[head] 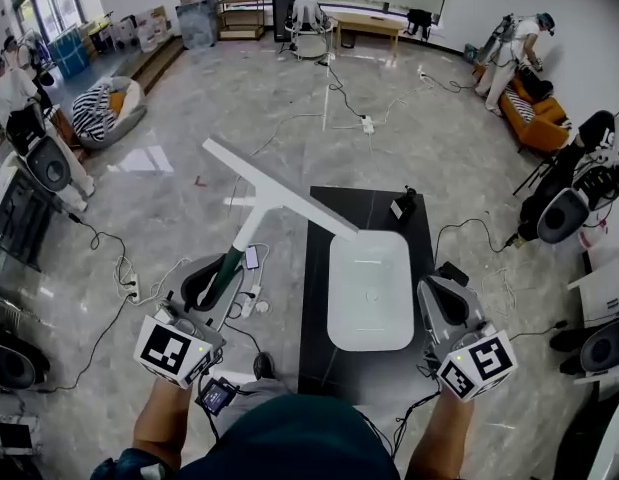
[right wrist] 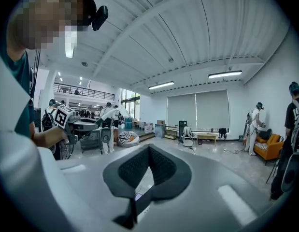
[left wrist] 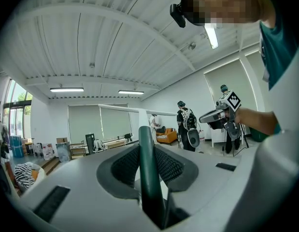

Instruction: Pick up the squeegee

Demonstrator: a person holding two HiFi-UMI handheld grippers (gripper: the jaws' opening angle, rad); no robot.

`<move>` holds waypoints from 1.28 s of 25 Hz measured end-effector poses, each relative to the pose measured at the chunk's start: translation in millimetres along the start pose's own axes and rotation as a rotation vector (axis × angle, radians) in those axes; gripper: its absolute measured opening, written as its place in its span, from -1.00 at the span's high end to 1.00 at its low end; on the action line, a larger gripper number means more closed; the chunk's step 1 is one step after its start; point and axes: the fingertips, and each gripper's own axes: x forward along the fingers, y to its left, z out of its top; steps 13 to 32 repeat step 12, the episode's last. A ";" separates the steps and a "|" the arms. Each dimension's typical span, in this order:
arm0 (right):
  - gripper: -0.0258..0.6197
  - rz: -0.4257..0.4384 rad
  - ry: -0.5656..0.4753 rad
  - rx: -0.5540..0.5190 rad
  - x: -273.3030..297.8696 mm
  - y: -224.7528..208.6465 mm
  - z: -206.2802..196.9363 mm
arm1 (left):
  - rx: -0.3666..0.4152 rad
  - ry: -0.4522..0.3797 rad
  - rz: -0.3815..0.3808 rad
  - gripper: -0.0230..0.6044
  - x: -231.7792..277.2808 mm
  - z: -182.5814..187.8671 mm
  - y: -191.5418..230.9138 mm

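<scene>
1. Green-handled white plastic squeegee (head: 279, 196) hangs in the air beside the black worktop (head: 321, 268); the left gripper (head: 211, 286) has its fingers clamped on the handle.
2. Right gripper (head: 441, 303) fingers are closed and empty.
3. It is probably light, stiff and blade-heavy; hold the handle firmly.

White squeegee (head: 272, 194) with dark green handle slants up in the air, blade foremost.

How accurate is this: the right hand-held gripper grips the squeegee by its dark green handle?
Wrong side. The left hand-held gripper grips the squeegee by its dark green handle; the left gripper view shows the handle clamped between its jaws. The right hand-held gripper holds nothing.
</scene>
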 end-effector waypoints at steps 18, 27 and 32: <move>0.90 0.004 -0.006 -0.005 -12.4 6.9 -3.2 | -0.001 0.012 0.011 0.62 -8.4 -4.4 -11.3; 0.90 0.004 -0.006 -0.005 -12.4 6.9 -3.2 | -0.001 0.012 0.011 0.62 -8.4 -4.4 -11.3; 0.90 0.004 -0.006 -0.005 -12.4 6.9 -3.2 | -0.001 0.012 0.011 0.62 -8.4 -4.4 -11.3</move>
